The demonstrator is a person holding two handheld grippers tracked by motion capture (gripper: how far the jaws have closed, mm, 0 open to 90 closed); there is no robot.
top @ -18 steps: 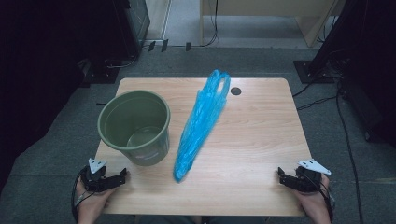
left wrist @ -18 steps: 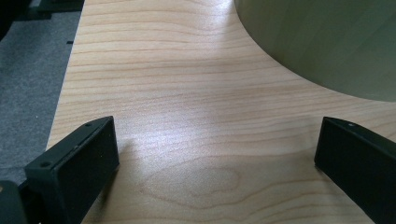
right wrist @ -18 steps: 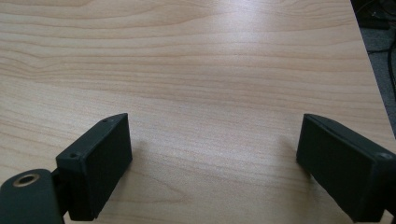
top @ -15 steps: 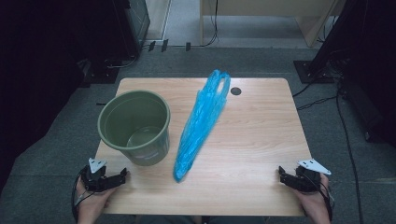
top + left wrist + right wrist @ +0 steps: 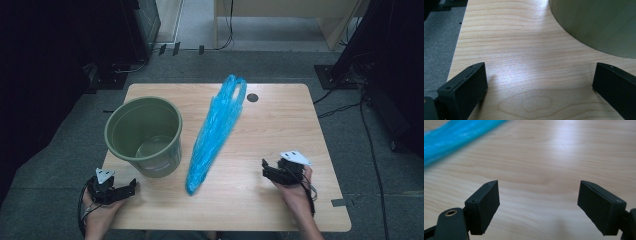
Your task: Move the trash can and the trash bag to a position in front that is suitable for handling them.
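A green plastic bin [image 5: 144, 131] stands upright and empty on the left half of the wooden table [image 5: 285, 125]. A long blue plastic bag [image 5: 215, 130] lies flat beside it, running from the far middle toward the near edge. My left gripper [image 5: 132, 186] rests open at the near left corner, just in front of the bin. In the left gripper view its jaws [image 5: 539, 82] stand wide over bare wood, with the bin's wall [image 5: 599, 25] at top right. My right gripper [image 5: 265, 170] is open to the right of the bag's near end; the bag [image 5: 454, 135] shows blurred at upper left.
A small dark round grommet [image 5: 252, 97] sits in the tabletop near the far edge. Dark equipment and cables [image 5: 350, 105] lie on the grey carpet around the table. A light wooden desk [image 5: 280, 15] stands behind.
My right gripper has moved left and away from the near right corner, toward the bag's near end. The left gripper, bin and bag have stayed put.
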